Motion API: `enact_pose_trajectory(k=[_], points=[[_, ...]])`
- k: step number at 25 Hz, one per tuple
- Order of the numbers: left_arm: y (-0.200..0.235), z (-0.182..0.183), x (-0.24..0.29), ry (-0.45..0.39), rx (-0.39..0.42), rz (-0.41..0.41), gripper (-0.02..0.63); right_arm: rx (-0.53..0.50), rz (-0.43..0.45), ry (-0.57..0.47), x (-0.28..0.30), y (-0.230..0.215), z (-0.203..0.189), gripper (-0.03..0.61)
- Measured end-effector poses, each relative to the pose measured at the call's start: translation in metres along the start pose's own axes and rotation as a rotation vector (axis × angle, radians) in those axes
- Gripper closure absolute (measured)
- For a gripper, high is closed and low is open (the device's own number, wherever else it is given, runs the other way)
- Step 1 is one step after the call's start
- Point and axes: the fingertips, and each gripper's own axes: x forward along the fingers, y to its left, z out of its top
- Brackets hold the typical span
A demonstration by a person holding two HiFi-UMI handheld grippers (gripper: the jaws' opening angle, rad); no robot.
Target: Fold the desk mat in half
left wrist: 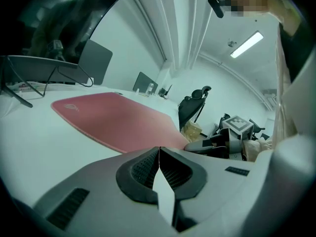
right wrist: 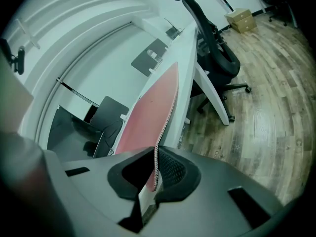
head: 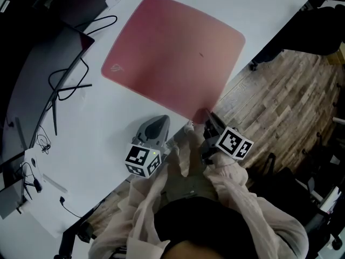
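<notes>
Your right gripper (head: 209, 118) is pinching the near corner of the mat (head: 172, 53), which is lying flat on the desk (head: 91, 150). Your left gripper (head: 155, 129) is sitting pressed together, empty, just beside the mat.

Bare desk (head: 108, 124) lies open beside the desk mat (head: 172, 53); cables (head: 67, 81) clutter its left side.

- Your head view looks steeply down on the desk mat (head: 172, 53).
- Your gripper views sit low by its near edge; all three share it.
</notes>
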Motion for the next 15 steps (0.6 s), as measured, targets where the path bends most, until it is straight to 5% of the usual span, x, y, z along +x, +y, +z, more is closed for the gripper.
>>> enact_pose_trajectory(k=[15], points=[[0.015,0.054,-0.042,-0.137,0.059,0.04,0.584,-0.241,0.036,-0.002,-0.007,0.077,0.026,0.546]])
